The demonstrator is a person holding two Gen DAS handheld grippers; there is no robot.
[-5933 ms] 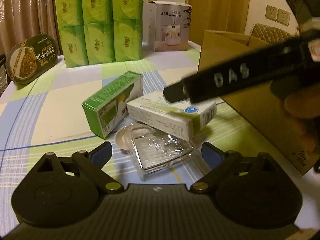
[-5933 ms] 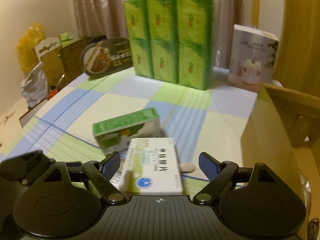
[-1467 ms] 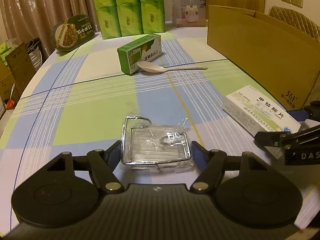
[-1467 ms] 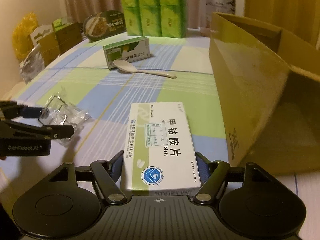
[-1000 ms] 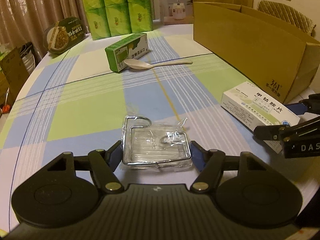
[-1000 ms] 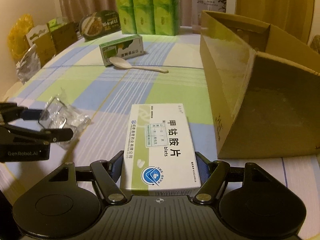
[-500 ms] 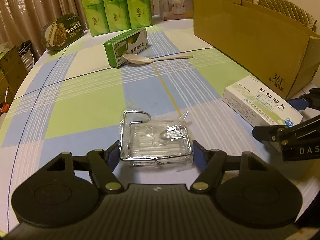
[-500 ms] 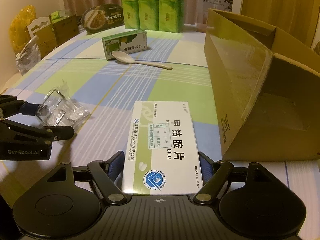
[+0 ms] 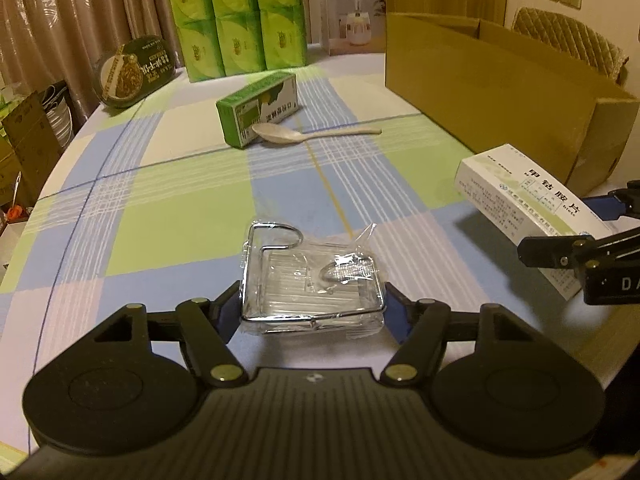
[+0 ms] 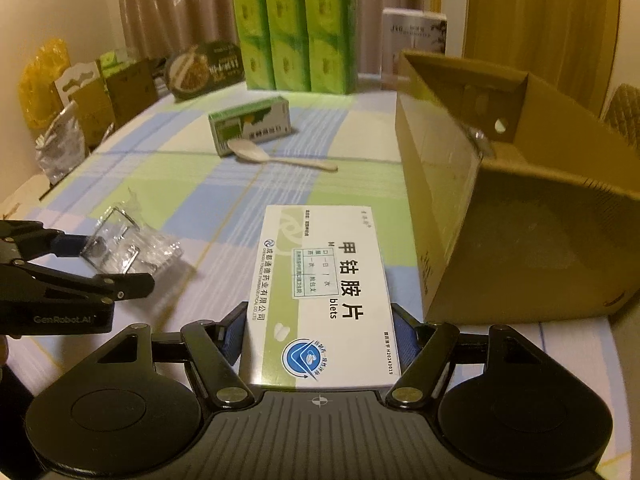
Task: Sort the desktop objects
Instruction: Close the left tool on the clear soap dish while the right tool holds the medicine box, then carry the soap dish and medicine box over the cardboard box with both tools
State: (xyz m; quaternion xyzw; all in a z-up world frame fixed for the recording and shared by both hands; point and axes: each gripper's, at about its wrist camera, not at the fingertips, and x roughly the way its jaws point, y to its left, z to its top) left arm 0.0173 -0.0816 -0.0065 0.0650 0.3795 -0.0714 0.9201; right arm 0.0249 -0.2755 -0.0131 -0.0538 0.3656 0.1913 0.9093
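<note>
My left gripper (image 9: 314,312) is shut on a clear plastic-wrapped wire soap rack (image 9: 310,276), held just above the checked tablecloth; the same rack (image 10: 124,246) shows at the left of the right wrist view. My right gripper (image 10: 318,334) is shut on a white medicine box (image 10: 320,292) with green stripes, lifted off the table. That box (image 9: 524,196) appears at the right of the left wrist view. A green box (image 9: 258,108) lies further back with a white spoon (image 9: 304,134) beside it.
An open brown cardboard box (image 10: 508,184) stands at the right, close to the medicine box. Stacked green tissue packs (image 9: 236,16), a humidifier carton (image 9: 354,14) and an oval tin (image 9: 136,70) line the far edge. Cartons and bags (image 10: 80,100) sit beyond the left edge.
Both grippers have risen slightly with their loads and drifted forward. The medicine box now sits higher beside the cardboard box. Spoon and green box have not moved.
</note>
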